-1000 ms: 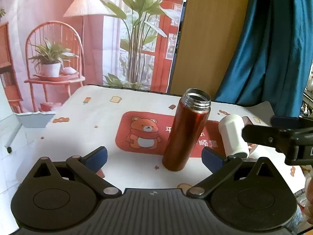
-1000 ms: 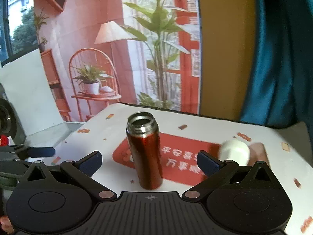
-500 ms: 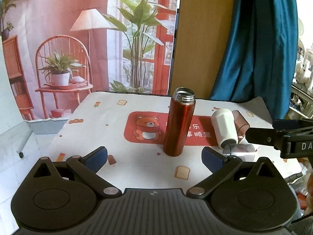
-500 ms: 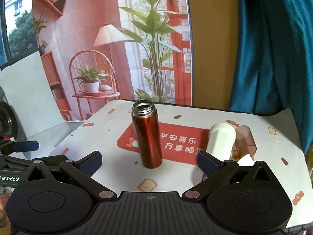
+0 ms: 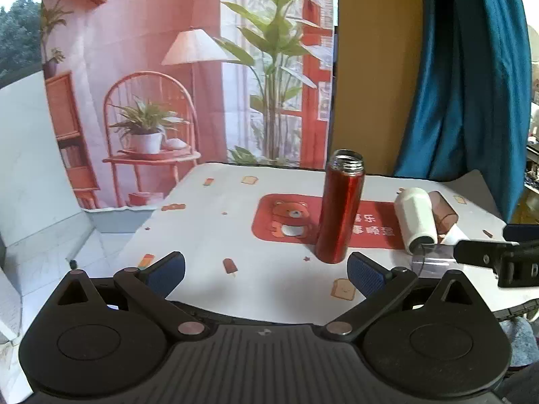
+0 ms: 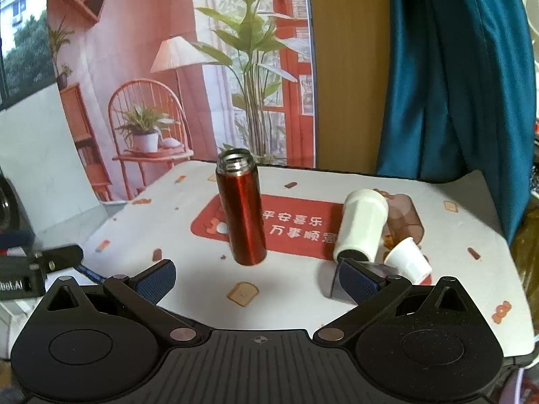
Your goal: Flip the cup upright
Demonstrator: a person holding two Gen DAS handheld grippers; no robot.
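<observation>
Red metal cup (image 6: 243, 213) standing upright, lidless, on the tablecloth (image 6: 289, 286).

The cup is a tall, glossy red cylinder with a bare steel threaded neck and an open mouth; its base sits at the near edge of the red bear mat (image 5: 289, 217). To its right, apart from it, a white tumbler (image 6: 362, 224) lies on its side beside a brown translucent cup (image 6: 406, 217) and a small white paper cup (image 6: 409, 262). The left gripper (image 5: 266, 269) and right gripper (image 6: 257, 279) both hang spread wide with nothing between their blue pads, back from the red cup.
</observation>
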